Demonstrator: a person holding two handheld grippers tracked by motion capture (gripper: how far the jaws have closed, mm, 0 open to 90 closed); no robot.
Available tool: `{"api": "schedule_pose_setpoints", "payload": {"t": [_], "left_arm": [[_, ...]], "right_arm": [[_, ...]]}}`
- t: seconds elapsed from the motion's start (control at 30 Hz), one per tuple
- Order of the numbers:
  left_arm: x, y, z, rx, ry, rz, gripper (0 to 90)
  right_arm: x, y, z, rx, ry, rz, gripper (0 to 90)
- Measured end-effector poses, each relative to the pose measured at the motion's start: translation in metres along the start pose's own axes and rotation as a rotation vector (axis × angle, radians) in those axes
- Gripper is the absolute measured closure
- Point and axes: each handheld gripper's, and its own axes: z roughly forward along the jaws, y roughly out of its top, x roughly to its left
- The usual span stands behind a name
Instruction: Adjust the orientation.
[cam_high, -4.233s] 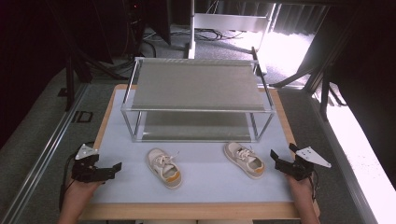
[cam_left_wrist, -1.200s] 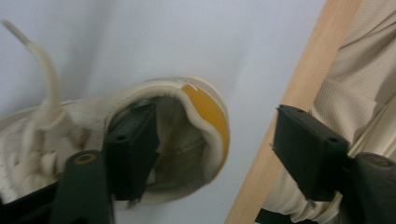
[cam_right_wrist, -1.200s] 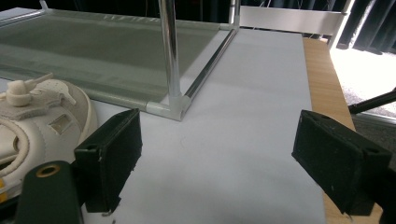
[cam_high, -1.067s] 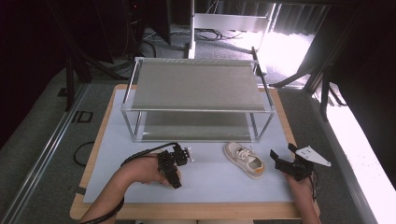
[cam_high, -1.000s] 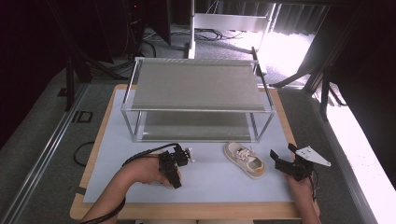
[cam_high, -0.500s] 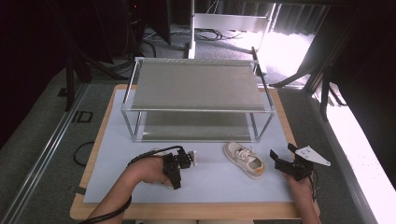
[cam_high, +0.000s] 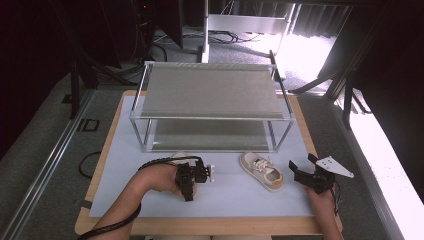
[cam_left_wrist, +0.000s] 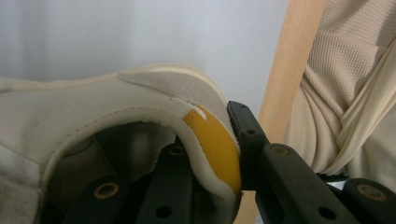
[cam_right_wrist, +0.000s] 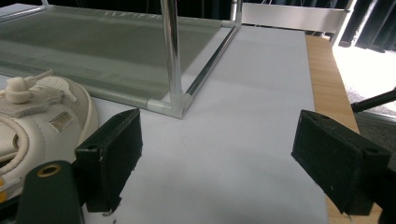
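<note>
A cream left-hand shoe (cam_left_wrist: 93, 107) with a yellow heel lining has its heel collar pinched by my left gripper (cam_left_wrist: 210, 135), one jaw inside the shoe and one outside. In the high view the hand and left gripper (cam_high: 192, 174) cover most of this shoe (cam_high: 179, 156), which sits in front of the rack. A second cream shoe (cam_high: 261, 171) lies on the mat to the right. Just right of it, my right gripper (cam_high: 303, 176) stands open. In the right gripper view, the right gripper (cam_right_wrist: 224, 158) has bare mat between its jaws and that shoe (cam_right_wrist: 37, 116) to its left.
A two-shelf metal rack (cam_high: 210, 92) with grey shelves stands at the back of the pale mat (cam_high: 235, 195); its front right leg (cam_right_wrist: 172, 56) rises near the right gripper. The wooden table edge (cam_left_wrist: 285, 84) and a person's beige sleeve (cam_left_wrist: 345, 93) lie past the held shoe.
The left gripper came in from the table's left edge to the left-hand shoe and shut on its heel; over the last second it barely shifted. The right gripper and second shoe stayed put.
</note>
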Motion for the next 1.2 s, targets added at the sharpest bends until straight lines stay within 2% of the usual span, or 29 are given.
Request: {"api": "schedule_pose_setpoints", "payload": {"t": [0.03, 0.1, 0.17, 0.3, 0.43, 0.83, 1.0, 1.13, 1.2], "left_arm": [[-0.002, 0.003, -0.003, -0.010, 0.009, 0.034, 80.4], [-0.006, 0.008, -0.006, -0.017, 0.016, 0.063, 80.4], [-0.009, 0.014, -0.008, -0.014, 0.015, 0.117, 80.4], [-0.014, 0.022, -0.006, -0.013, 0.012, 0.187, 80.4], [-0.015, 0.028, 0.000, 0.017, -0.001, 0.222, 80.3], [-0.007, 0.032, 0.018, 0.045, -0.014, 0.228, 80.0], [-0.005, 0.031, 0.020, 0.030, -0.020, 0.221, 80.0], [-0.003, 0.031, 0.021, 0.017, -0.030, 0.203, 78.9], [-0.002, 0.032, 0.022, 0.011, -0.029, 0.171, 75.2]], "right_arm": [[0.000, 0.000, 0.000, 0.000, 0.000, 0.000, 15.4], [0.000, 0.000, 0.000, 0.000, -0.001, -0.001, 15.4], [0.000, 0.000, 0.000, 0.000, -0.001, -0.002, 15.4], [0.000, 0.000, 0.000, -0.002, 0.000, 0.002, 15.4], [0.000, 0.000, 0.000, -0.003, 0.002, 0.003, 15.4], [0.000, 0.000, 0.000, 0.001, 0.003, -0.002, 15.4], [0.000, 0.000, 0.000, 0.001, 0.003, -0.002, 15.4], [0.000, 0.000, 0.000, -0.002, 0.005, -0.005, 15.4], [0.000, 0.000, 0.000, -0.001, 0.005, -0.003, 15.4]]}}
